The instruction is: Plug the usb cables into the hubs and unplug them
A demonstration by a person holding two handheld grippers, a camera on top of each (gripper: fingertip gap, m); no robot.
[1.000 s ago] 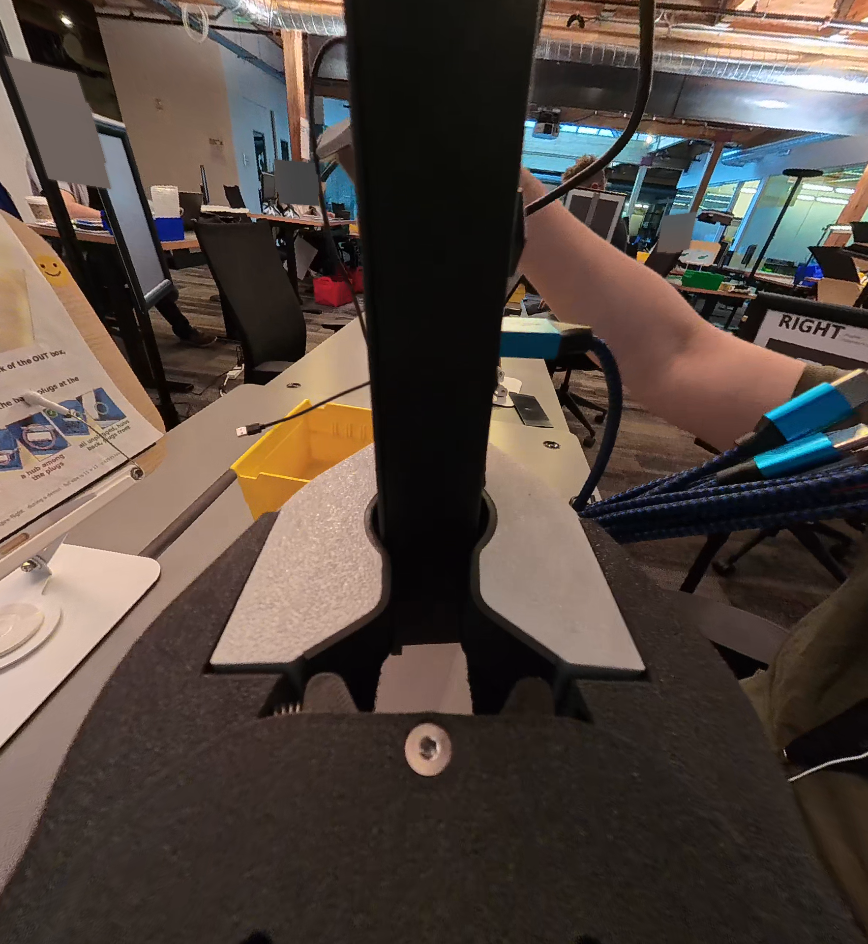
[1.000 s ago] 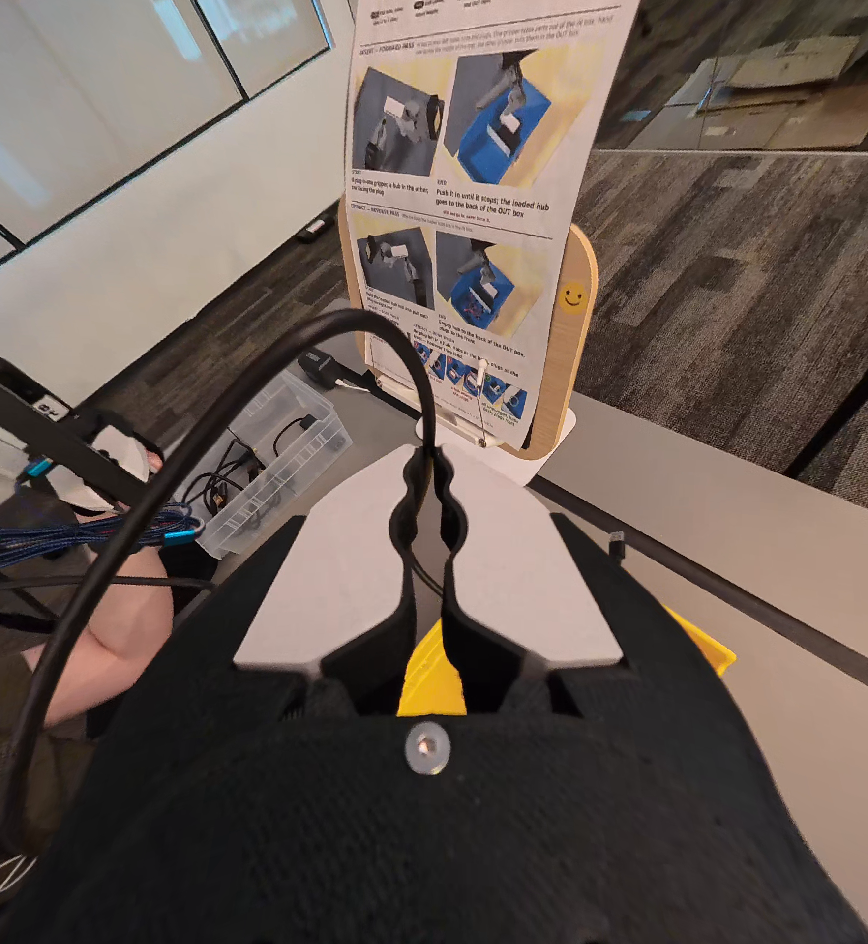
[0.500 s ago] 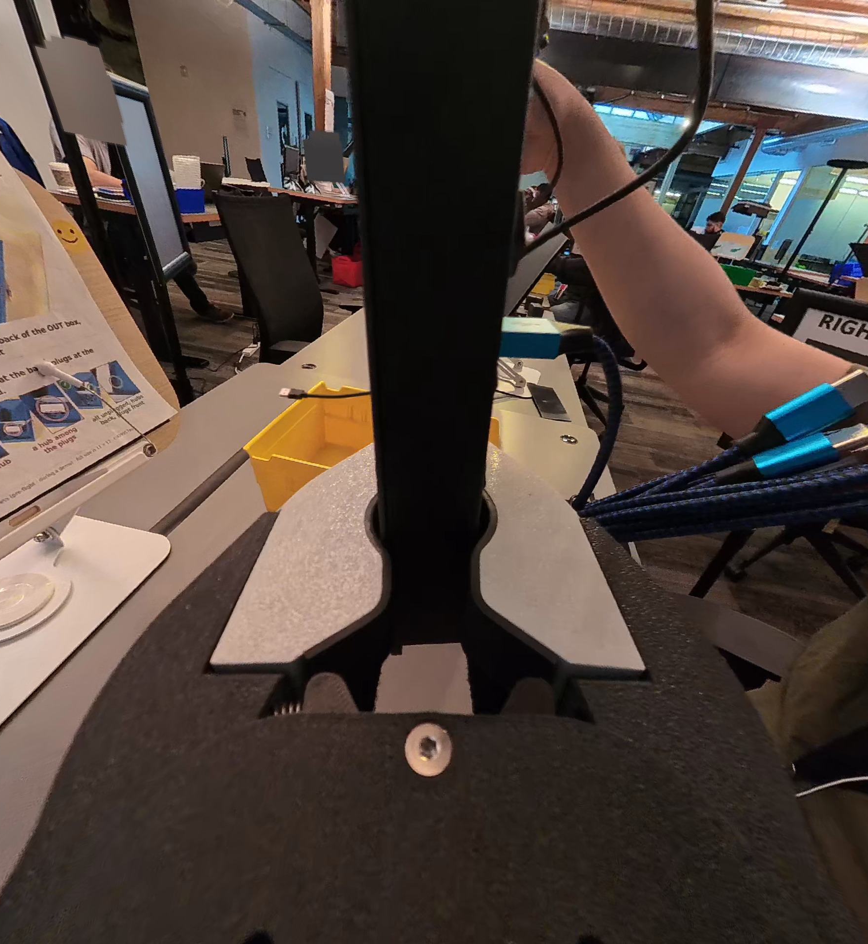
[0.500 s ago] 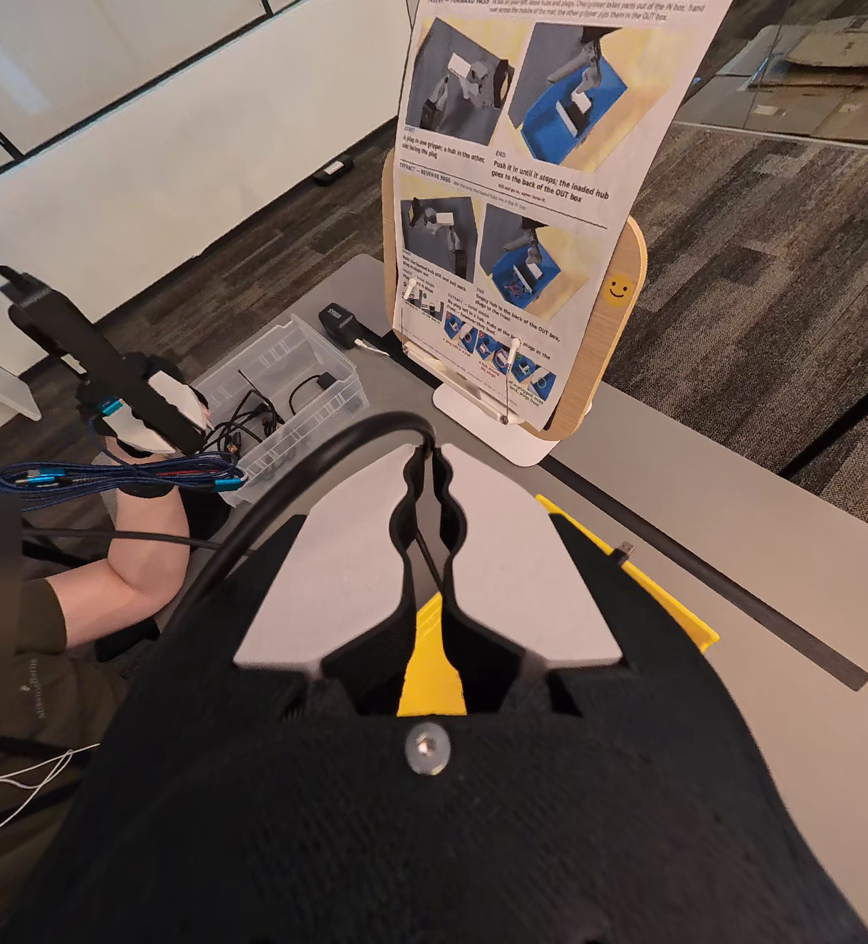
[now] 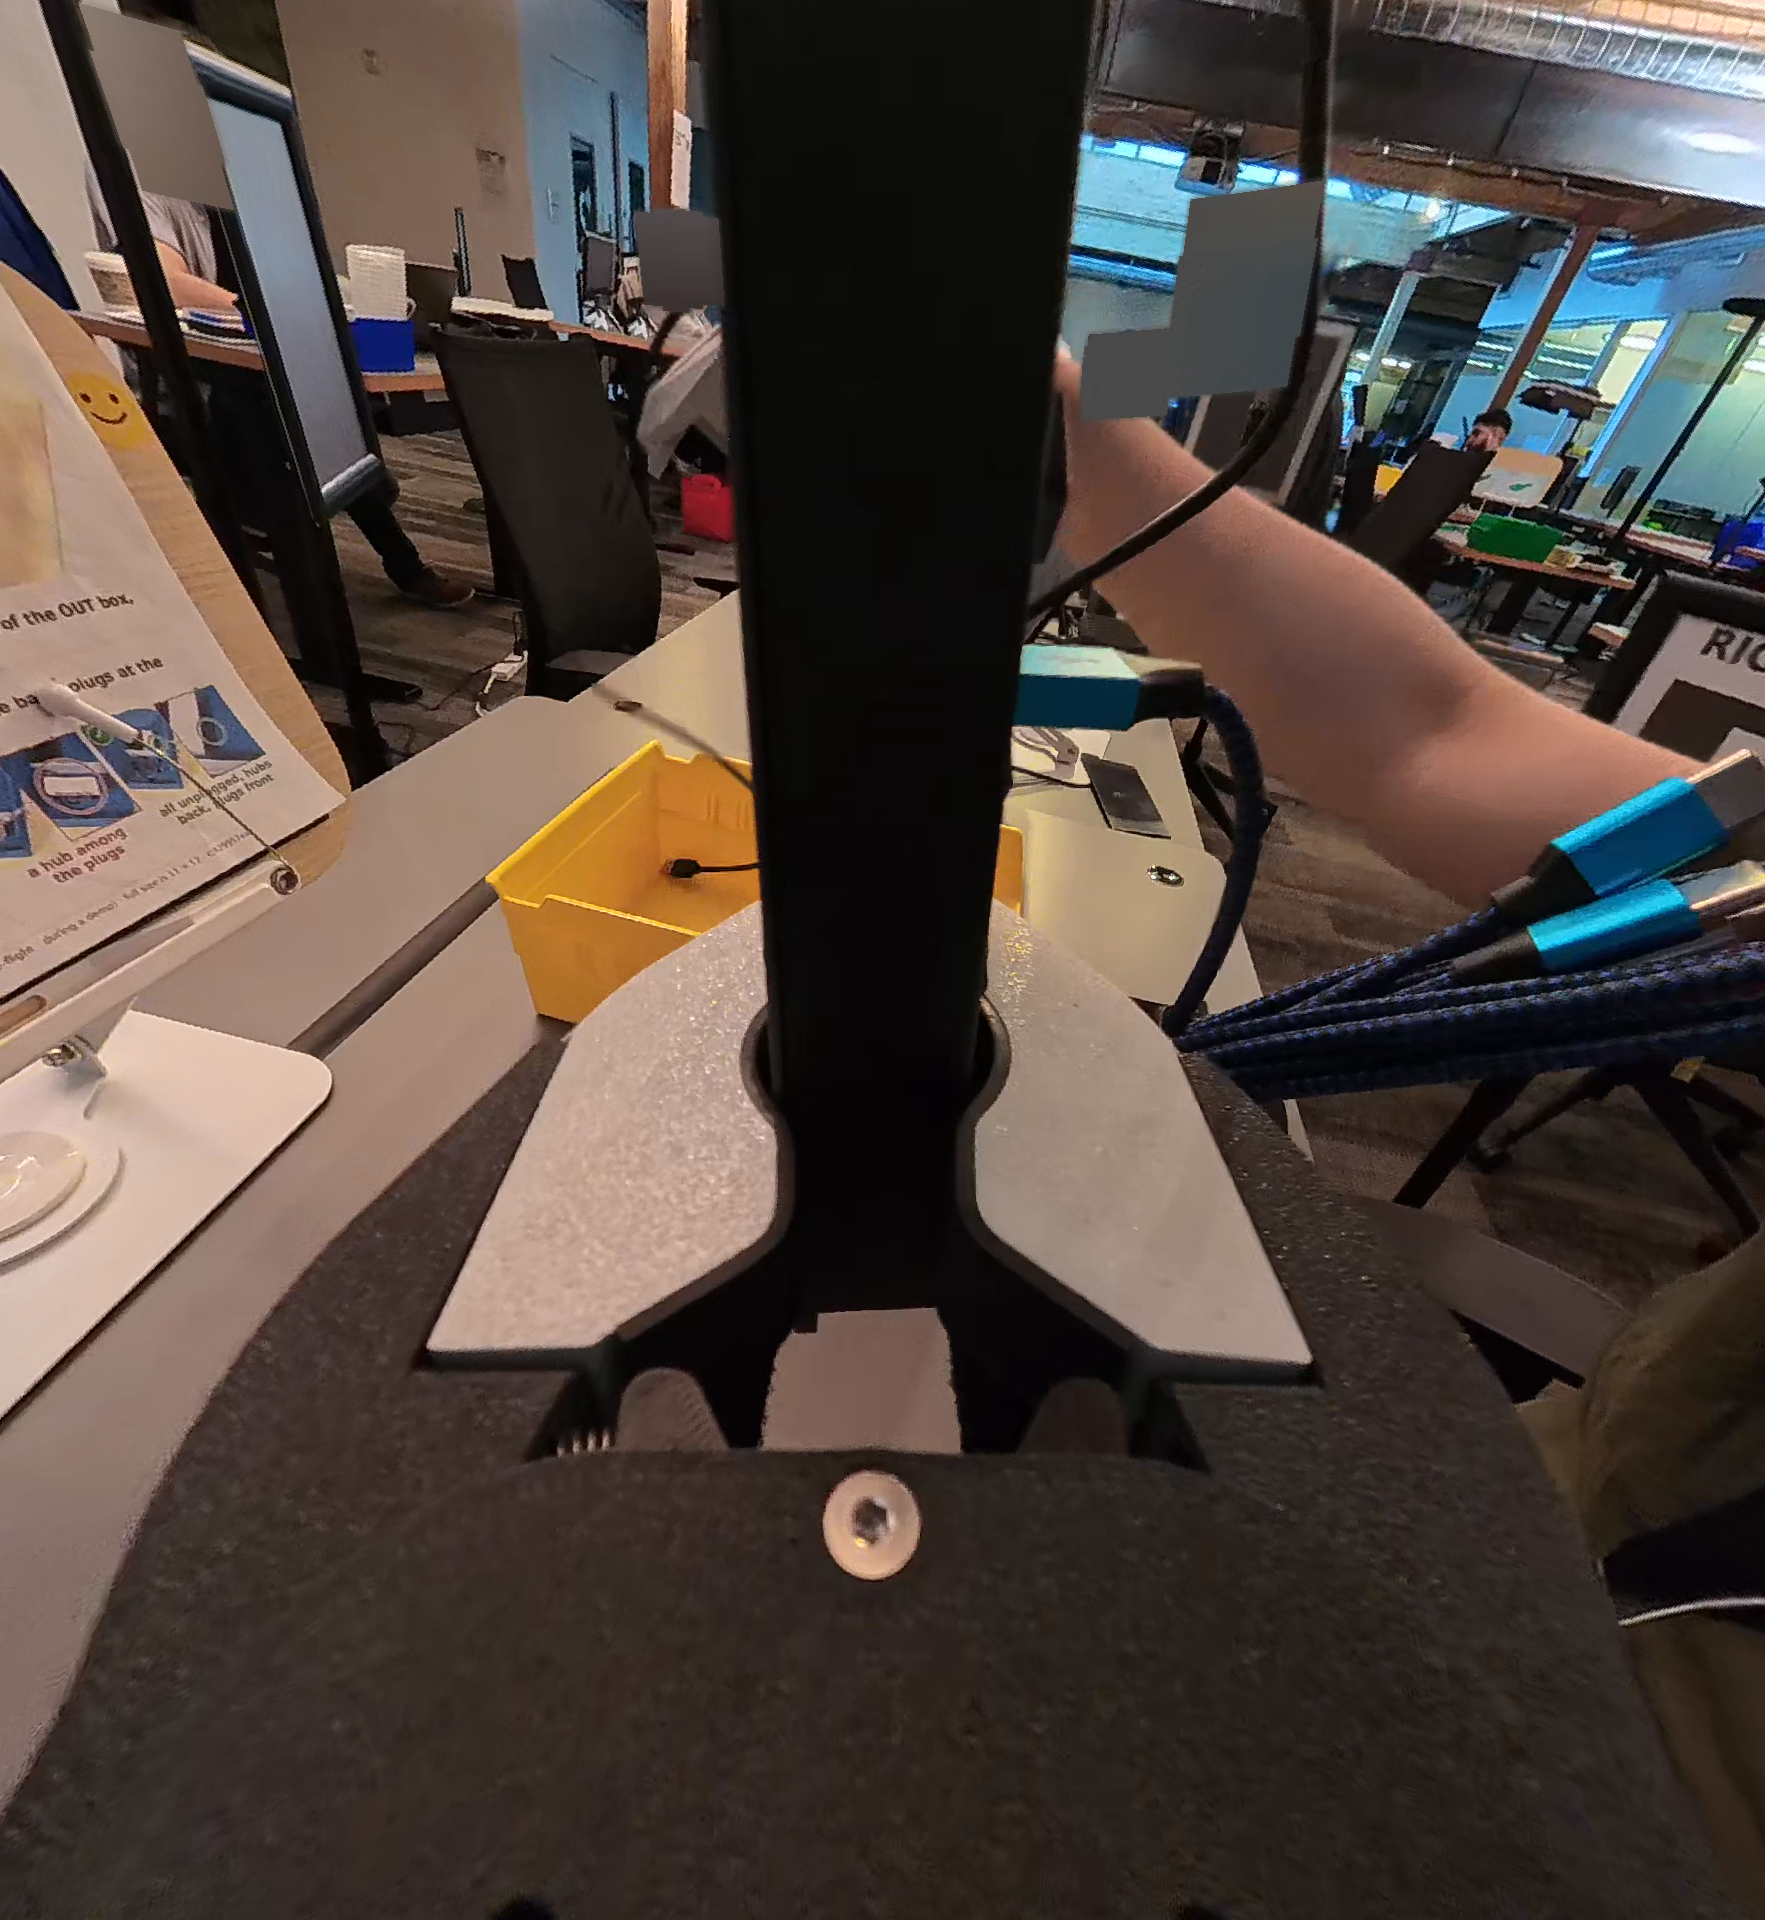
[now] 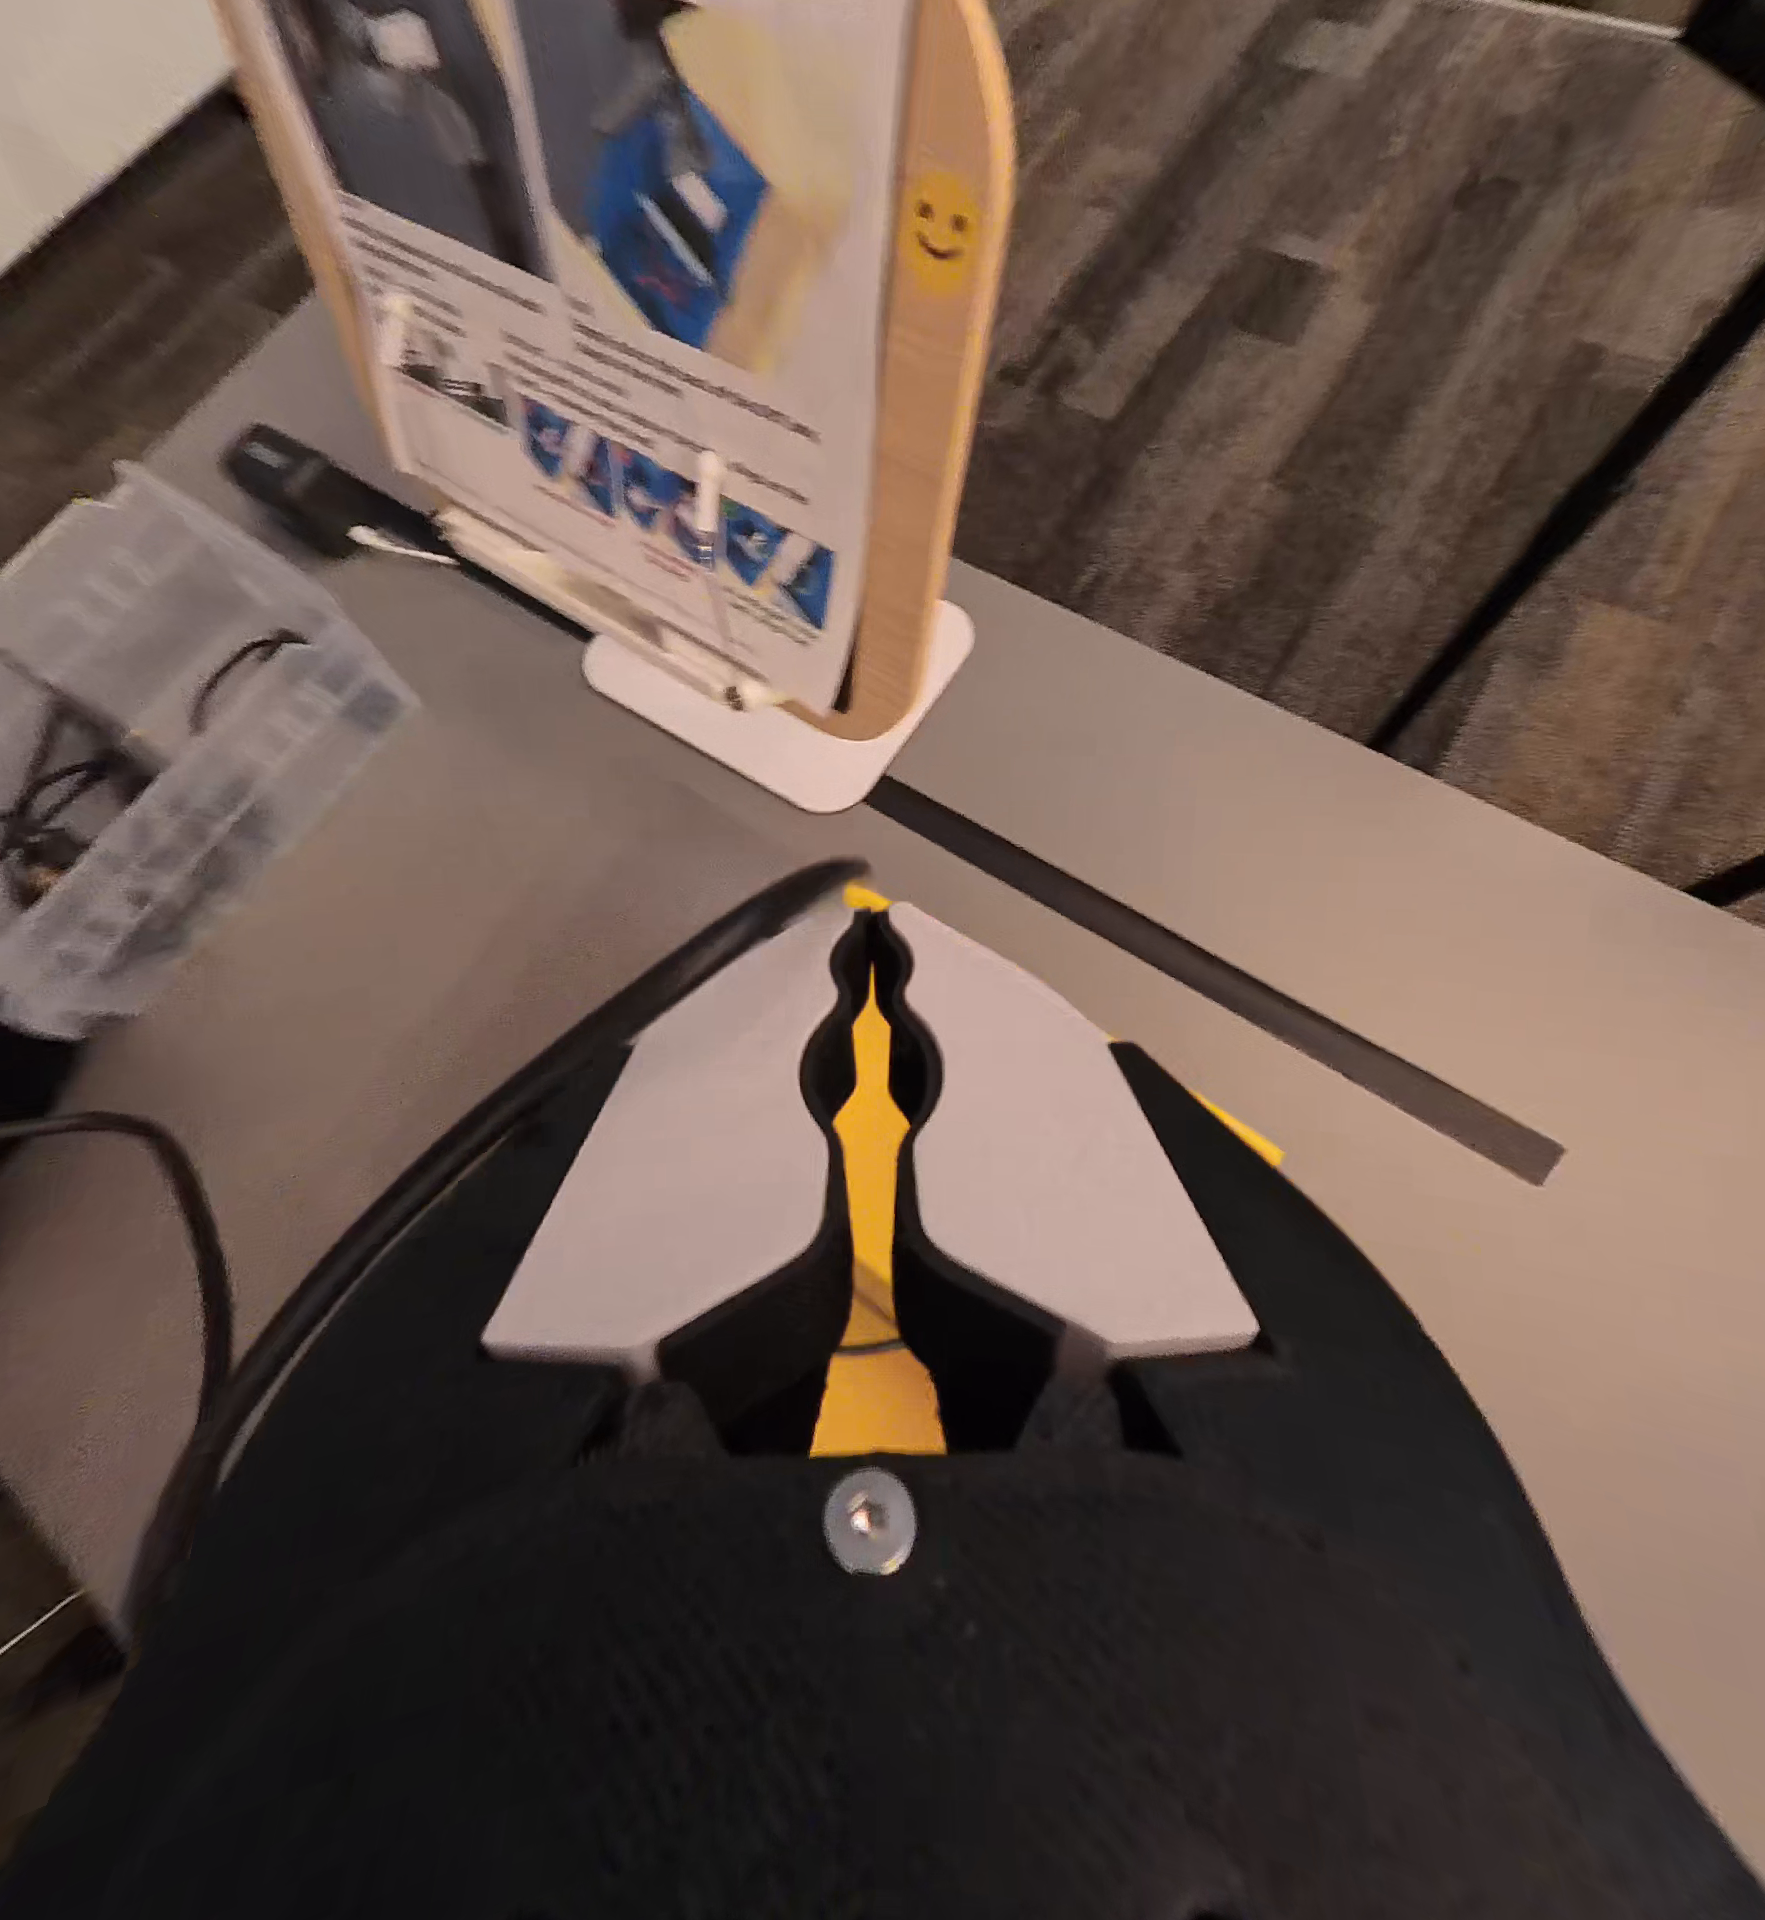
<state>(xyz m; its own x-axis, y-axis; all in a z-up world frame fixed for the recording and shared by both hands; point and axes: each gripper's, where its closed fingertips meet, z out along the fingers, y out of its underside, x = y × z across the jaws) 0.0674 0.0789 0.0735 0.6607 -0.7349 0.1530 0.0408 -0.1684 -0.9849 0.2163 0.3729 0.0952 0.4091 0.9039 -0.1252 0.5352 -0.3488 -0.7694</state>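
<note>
Left tool (image 5: 878, 1060) grips black hub (image 5: 888, 520) upright; right tool (image 6: 870, 935) pinches black cable (image 6: 504, 1081) over yellow bin (image 6: 873, 1392).

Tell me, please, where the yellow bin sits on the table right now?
In the left wrist view, the yellow bin sits on the grey table just beyond the left gripper, right of the instruction stand; a thin black cable end lies inside it.

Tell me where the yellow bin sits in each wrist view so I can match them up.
Left wrist view: the yellow bin sits on the desk just left of centre, partly behind the black hub held in the left tongs.
Right wrist view: mostly hidden under the right tongs; yellow shows through the gap between them and at a corner on the right.
Shared landmark: the instruction sheet stand with its smiley sticker.
</note>
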